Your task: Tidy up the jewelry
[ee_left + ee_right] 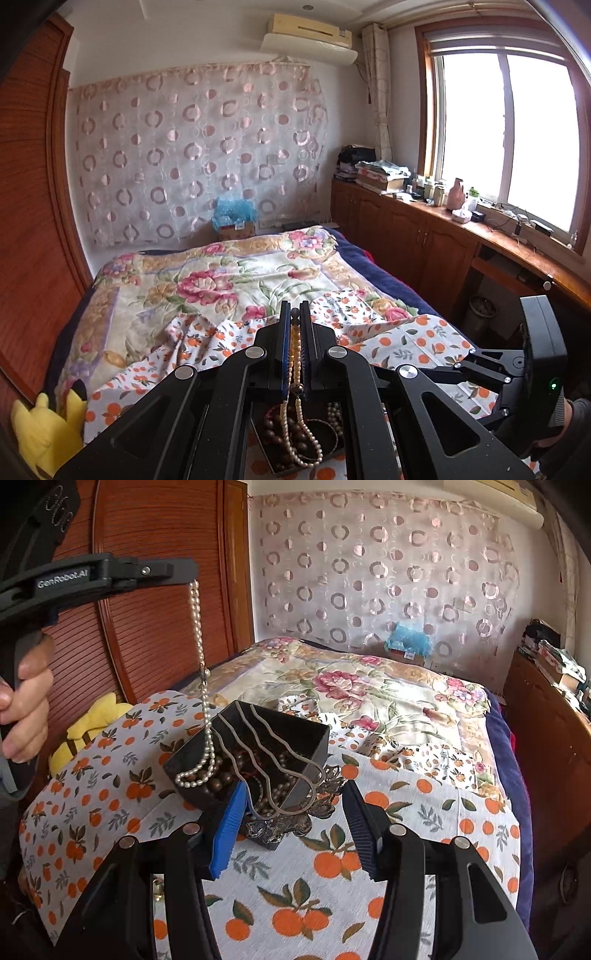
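Observation:
My left gripper [294, 314] is shut on a pearl necklace [295, 354] and holds it up; in the right wrist view the left gripper [184, 574] is at upper left and the necklace [201, 672] hangs down into a black jewelry box [317, 738]. The box holds brown bead strands [218, 781] and a wavy metal hair fork [266, 760] leaning over its front edge. My right gripper [291, 827] is open, its fingers on either side of the box's near corner. The box also shows under the left gripper [273, 450].
The box stands on an orange-print cloth [295, 904] over a floral blanket [369, 686] on a bed. A yellow plush toy [48, 428] lies at the left edge. Wooden cabinets [424, 236] and a cluttered windowsill run along the right. A wooden wardrobe [155, 627] stands left.

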`<state>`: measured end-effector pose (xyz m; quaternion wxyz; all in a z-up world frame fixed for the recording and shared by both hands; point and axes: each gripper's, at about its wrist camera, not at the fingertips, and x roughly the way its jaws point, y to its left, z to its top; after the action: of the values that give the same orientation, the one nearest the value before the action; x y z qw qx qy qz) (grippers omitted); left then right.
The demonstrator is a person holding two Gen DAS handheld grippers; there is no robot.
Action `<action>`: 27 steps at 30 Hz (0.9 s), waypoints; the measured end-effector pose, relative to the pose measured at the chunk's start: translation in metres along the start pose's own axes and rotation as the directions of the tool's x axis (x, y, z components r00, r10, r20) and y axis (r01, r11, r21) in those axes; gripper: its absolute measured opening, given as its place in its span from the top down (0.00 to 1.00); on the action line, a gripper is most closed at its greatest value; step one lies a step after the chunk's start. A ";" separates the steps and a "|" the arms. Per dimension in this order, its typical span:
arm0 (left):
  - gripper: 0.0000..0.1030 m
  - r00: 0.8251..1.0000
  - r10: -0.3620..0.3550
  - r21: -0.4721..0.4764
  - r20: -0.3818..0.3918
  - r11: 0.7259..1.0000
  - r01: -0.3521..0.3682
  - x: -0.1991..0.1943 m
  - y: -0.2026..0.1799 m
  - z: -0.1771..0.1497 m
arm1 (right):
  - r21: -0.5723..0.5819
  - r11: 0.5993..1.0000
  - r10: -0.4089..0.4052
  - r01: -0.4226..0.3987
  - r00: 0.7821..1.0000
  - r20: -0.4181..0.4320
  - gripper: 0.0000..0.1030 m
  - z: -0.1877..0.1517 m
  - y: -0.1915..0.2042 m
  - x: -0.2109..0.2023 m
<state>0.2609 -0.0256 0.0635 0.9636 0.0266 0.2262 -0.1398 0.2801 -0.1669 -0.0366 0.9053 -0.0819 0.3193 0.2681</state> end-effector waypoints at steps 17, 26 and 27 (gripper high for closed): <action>0.80 0.985 0.003 -0.067 -0.175 0.998 -0.015 0.011 0.035 -0.081 | -0.046 0.999 -0.003 0.001 0.999 -0.034 0.45 0.015 0.011 0.037; 0.74 0.972 0.019 -0.061 -0.236 0.998 -0.035 -0.008 0.042 -0.123 | -0.089 0.996 0.003 -0.010 0.997 -0.076 0.45 0.023 0.028 0.075; 0.74 0.970 0.023 -0.060 -0.241 0.997 -0.039 -0.009 0.042 -0.125 | -0.095 0.995 0.001 -0.008 0.997 -0.080 0.45 0.023 0.030 0.079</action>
<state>0.2117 0.0308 -0.0449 0.9316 0.0161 0.3451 -0.1133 0.3279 -0.1003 -0.0665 0.8862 -0.1347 0.3424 0.2814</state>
